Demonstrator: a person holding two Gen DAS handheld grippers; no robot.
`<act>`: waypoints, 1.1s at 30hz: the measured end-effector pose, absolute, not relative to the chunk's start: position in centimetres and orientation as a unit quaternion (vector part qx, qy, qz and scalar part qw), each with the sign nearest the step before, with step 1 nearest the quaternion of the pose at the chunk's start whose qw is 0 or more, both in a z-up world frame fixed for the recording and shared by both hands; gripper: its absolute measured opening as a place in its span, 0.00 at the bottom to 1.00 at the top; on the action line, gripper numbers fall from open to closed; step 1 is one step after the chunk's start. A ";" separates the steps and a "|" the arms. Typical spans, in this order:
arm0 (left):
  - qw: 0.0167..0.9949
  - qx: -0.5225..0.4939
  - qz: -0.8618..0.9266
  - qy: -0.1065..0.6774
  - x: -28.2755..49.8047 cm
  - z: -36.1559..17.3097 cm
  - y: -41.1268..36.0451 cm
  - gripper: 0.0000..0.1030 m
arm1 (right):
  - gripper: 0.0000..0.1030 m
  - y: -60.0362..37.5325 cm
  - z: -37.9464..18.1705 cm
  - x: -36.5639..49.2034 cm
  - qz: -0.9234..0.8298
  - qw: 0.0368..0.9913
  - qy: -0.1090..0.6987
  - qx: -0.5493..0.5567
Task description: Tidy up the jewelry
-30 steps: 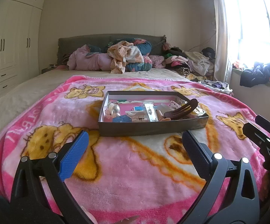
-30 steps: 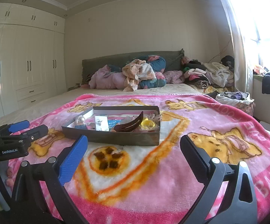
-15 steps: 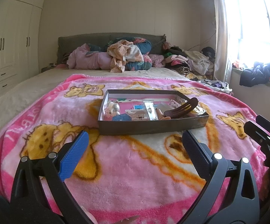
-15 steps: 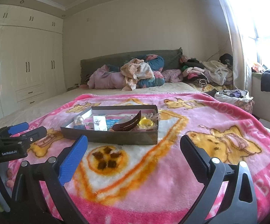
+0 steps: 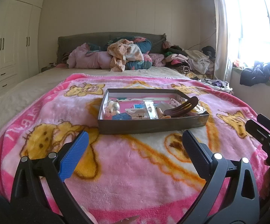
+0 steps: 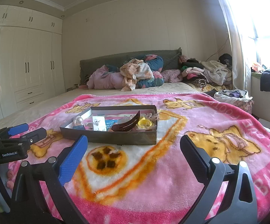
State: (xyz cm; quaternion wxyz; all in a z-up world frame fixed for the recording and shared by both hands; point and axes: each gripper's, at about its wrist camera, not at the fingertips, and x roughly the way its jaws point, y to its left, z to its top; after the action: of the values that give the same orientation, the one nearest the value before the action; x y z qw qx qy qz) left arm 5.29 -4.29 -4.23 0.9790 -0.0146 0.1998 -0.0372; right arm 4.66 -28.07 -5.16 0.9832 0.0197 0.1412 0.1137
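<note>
Left gripper (image 5: 135,145) hovering wide open, empty, above pink blanket (image 5: 135,177). Box (image 5: 153,126) sitting just beyond, holding jewelry bits, brown hair clip (image 5: 181,108) leaning at right end. Right gripper (image 6: 134,147) gaping wide, empty, near box.

Both wrist views sit low over the bed's foot end, facing 12 o'clock toward the headboard (image 5: 108,37); both share the tray (image 5: 153,126), near, with the right view seeing it from 5 o'clock.
</note>
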 end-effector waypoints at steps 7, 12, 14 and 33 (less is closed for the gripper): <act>0.979 -0.015 -0.037 0.201 5.3 -4.3 -4.3 0.89 | 0.94 -28.1 -5.2 4.7 0.114 0.983 0.141 0.019; 0.979 -0.014 -0.037 0.200 5.3 -4.2 -4.3 0.89 | 0.94 -28.0 -5.2 4.7 0.113 0.983 0.141 0.018; 0.979 -0.014 -0.037 0.201 5.4 -4.2 -4.3 0.89 | 0.94 -28.1 -5.2 4.7 0.113 0.983 0.141 0.018; 0.979 -0.011 -0.037 0.199 5.3 -4.4 -4.5 0.89 | 0.94 -28.2 -5.1 4.6 0.113 0.984 0.139 0.017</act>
State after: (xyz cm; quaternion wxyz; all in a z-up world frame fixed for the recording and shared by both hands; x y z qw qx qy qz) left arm 5.30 -4.46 -4.39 0.9793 -0.0112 0.1988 -0.0367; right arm 4.61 -28.20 -5.06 0.9837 0.0170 0.1388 0.1134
